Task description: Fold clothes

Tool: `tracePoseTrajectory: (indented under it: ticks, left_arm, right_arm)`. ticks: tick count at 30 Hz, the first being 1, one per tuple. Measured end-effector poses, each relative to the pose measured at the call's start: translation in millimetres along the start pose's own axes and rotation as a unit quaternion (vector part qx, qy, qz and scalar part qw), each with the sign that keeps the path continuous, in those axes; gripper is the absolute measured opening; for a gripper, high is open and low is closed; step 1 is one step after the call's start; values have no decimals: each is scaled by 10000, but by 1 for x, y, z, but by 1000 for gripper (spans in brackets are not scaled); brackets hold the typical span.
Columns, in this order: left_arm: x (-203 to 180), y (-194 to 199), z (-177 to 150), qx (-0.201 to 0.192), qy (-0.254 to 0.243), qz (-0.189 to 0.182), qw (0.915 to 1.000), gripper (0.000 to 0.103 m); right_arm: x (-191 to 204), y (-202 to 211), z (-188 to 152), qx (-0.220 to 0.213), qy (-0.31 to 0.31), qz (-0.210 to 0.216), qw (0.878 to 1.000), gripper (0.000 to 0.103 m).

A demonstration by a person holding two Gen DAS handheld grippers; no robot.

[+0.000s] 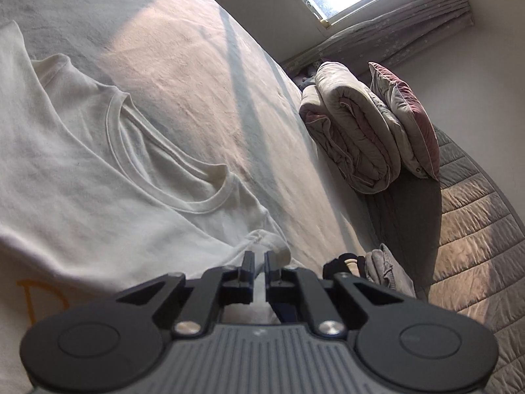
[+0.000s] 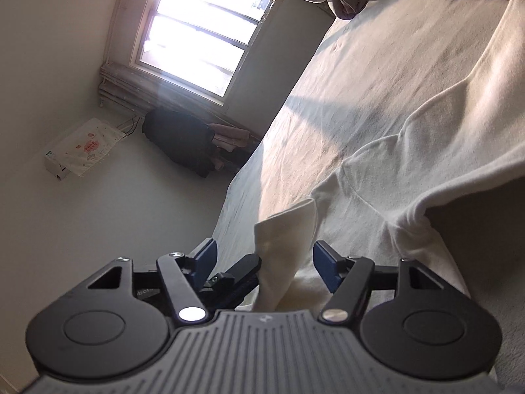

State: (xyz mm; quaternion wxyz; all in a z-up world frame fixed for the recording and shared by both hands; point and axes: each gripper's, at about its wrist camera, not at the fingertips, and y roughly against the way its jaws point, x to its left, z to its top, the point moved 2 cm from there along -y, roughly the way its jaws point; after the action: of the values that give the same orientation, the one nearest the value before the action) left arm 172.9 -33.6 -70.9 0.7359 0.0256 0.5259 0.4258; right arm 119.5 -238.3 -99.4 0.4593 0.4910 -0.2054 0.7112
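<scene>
Item: white cotton T-shirt with ribbed round collar (image 1: 98,170), spread across a pale, sunlit bed sheet (image 1: 203,75).

Left claw (image 1: 259,264): the two black fingers are seen drawn almost together, with a white fold of the shirt's near shoulder edge pinched between them. The collar lies just beyond and left of the tips; the body of the shirt extends to the left, and part of an orange printed letter (image 1: 39,302) is seen at the near left.

Right claw (image 2: 264,262): the blue-padded fingers stand wide apart. A loose white sleeve end (image 2: 285,249) rises between them, touched by neither pad. The rest of the shirt is draped to the right, well lit by sun.

Beyond, left wrist view: small grey and dark garments (image 1: 377,269) are heaped just right of the claw; further off, a rolled beige quilt (image 1: 347,131) and a maroon-edged pillow (image 1: 407,121) rest on a grey quilted mattress pad (image 1: 475,216).

Farthest: a bright barred window (image 2: 203,32) is set in the wall.
</scene>
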Motion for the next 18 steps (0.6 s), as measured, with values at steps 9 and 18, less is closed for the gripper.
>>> tracePoseTrajectory:
  ticks: [9, 18]
  left_arm:
    - [10, 89, 43, -903, -1019, 808, 9874, 18]
    - [90, 144, 85, -1926, -992, 1701, 9613, 12]
  right_arm:
    - [8, -7, -10, 222, 451, -664, 9965, 71]
    - [35, -12, -30, 1157, 752, -1347, 9812, 76]
